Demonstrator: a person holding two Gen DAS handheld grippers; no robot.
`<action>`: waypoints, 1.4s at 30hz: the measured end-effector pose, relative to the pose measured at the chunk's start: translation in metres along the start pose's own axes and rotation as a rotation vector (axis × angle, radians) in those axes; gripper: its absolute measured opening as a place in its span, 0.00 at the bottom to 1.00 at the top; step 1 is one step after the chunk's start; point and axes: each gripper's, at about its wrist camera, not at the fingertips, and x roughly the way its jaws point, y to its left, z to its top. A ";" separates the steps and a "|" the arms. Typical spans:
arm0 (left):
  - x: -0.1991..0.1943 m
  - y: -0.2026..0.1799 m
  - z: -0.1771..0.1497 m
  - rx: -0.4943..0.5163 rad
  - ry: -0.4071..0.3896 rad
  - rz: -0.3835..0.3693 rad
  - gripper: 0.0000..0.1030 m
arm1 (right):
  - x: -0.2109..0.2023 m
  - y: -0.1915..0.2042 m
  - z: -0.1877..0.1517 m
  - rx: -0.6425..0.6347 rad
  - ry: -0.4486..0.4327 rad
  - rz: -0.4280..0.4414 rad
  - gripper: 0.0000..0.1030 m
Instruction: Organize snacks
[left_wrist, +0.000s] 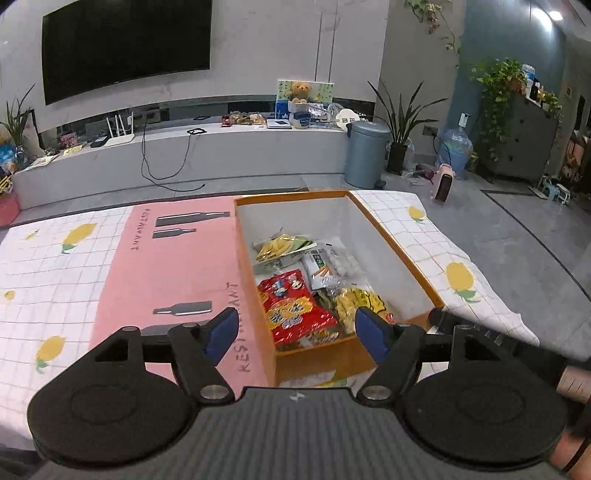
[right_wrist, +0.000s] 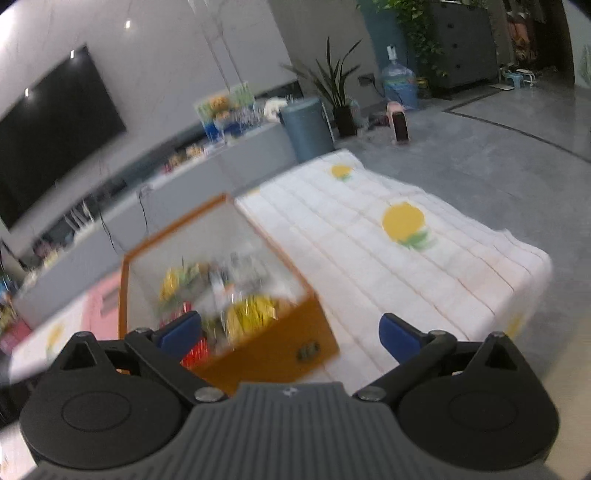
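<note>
The left gripper (left_wrist: 295, 328), low in frame, hung spread and empty above the orange box (left_wrist: 388, 236) at centre, where snack packets (left_wrist: 295, 306) already lay; the right gripper (right_wrist: 290, 334) gaped empty too.

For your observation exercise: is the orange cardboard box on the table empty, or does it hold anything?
Not empty. The orange cardboard box is open-topped, and snack packets, including a red one, lie across its near floor; the far end is bare.
</note>
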 end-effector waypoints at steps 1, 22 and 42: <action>-0.006 0.002 0.001 0.003 0.008 0.005 0.82 | -0.006 0.006 -0.006 -0.030 0.027 0.004 0.97; -0.017 0.034 0.002 -0.020 0.075 0.023 0.81 | -0.048 0.087 -0.012 -0.282 0.098 0.040 0.97; -0.013 0.031 -0.007 0.005 0.082 -0.022 0.81 | -0.050 0.087 -0.018 -0.303 0.111 -0.031 0.97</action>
